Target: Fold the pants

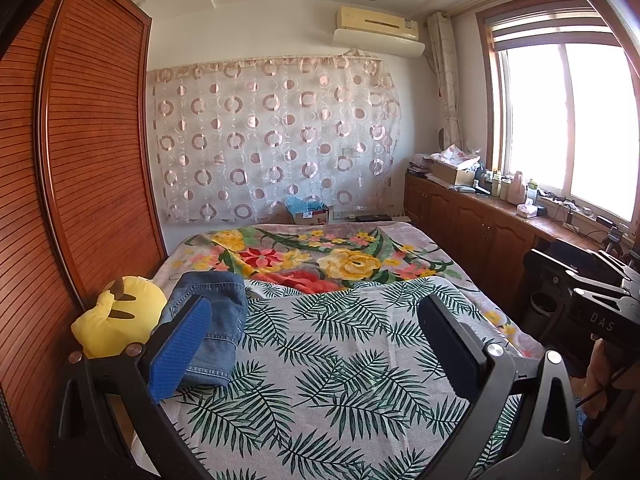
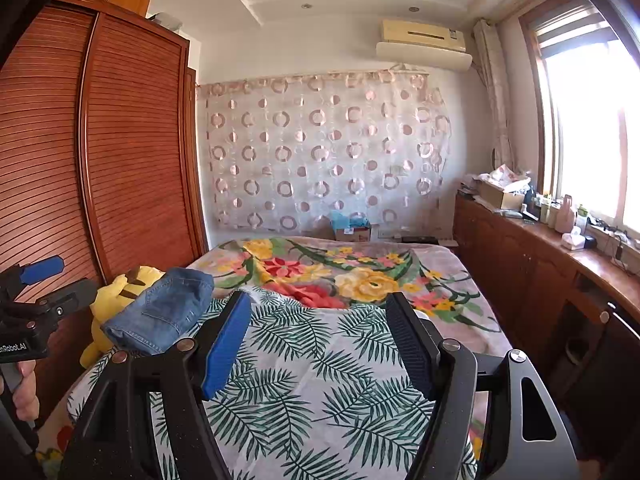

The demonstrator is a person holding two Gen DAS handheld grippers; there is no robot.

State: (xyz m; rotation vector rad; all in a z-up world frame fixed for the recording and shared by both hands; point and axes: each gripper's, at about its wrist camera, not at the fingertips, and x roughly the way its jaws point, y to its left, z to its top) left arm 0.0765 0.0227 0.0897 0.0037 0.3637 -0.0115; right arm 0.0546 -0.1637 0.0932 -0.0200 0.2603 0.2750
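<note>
Blue denim pants [image 1: 218,320] lie folded in a compact stack on the left side of the bed, on the leaf-print sheet [image 1: 320,380]; they also show in the right wrist view [image 2: 164,312]. My left gripper [image 1: 316,316] is open and empty, held above the sheet with its blue-padded finger just right of the pants. My right gripper [image 2: 318,316] is open and empty, above the sheet to the right of the pants. The left gripper shows at the left edge of the right wrist view [image 2: 36,312].
A yellow plush toy [image 1: 116,316] lies against the pants on the left. A wooden louvred wardrobe [image 1: 80,160] stands close along the bed's left side. A floral blanket [image 1: 320,256] covers the far half. A low wooden cabinet [image 1: 480,232] with clutter runs under the window on the right.
</note>
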